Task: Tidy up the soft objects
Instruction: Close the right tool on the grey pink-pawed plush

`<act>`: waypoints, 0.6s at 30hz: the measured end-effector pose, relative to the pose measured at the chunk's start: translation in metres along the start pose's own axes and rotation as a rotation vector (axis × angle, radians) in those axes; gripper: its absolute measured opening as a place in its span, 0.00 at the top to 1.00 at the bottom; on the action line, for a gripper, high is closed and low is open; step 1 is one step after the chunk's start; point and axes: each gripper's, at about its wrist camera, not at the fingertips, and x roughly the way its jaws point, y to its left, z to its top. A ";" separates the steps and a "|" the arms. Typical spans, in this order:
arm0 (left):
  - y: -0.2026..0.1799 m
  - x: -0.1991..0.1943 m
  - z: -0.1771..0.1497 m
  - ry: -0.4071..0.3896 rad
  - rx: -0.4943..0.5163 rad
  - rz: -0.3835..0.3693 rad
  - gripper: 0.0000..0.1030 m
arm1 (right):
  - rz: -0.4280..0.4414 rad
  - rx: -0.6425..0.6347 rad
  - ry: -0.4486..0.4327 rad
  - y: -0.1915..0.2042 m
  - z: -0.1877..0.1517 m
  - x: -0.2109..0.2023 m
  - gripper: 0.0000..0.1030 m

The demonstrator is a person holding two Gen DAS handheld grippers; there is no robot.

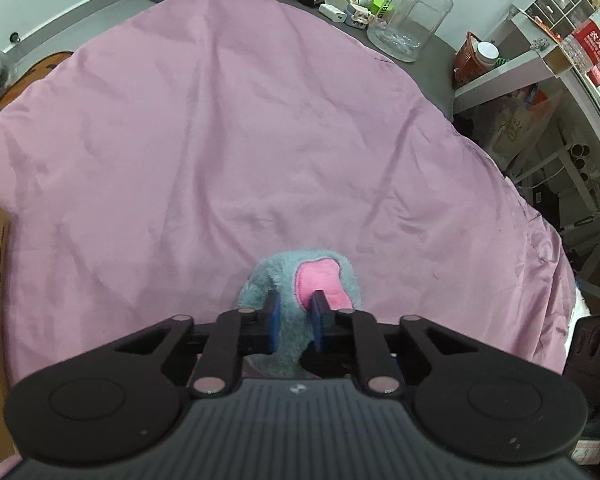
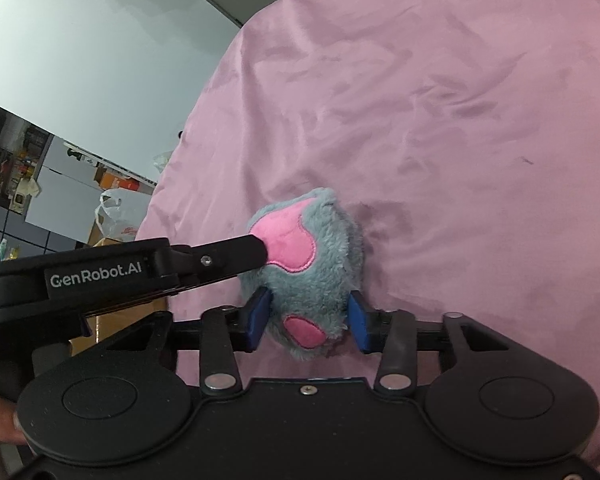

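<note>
White "GenRobot.AI" lettering reads on your left gripper (image 2: 265,250), its jaws pinched on the plush (image 2: 308,264) at a pink patch. Your right gripper (image 2: 309,317) straddles the plush, blue pads (image 2: 259,312) touching its fur on the pink sheet (image 2: 440,120).

The left hand-held gripper (image 1: 295,312) pointed steeply down with its blue pads pinched tight on the plush toy (image 2: 304,268), while the right hand-held gripper (image 2: 308,322) pointed down with its pads pressed against both sides of the same toy.
</note>
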 end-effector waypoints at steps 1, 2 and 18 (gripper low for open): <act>0.000 -0.001 0.000 0.000 0.000 -0.001 0.87 | -0.003 -0.008 -0.002 0.001 0.000 0.000 0.65; 0.000 -0.002 -0.001 -0.001 0.003 -0.001 0.87 | -0.005 -0.016 -0.003 0.002 0.000 -0.001 0.68; 0.015 -0.047 -0.007 -0.046 -0.031 -0.021 0.87 | -0.004 -0.126 -0.035 0.047 -0.008 -0.026 0.76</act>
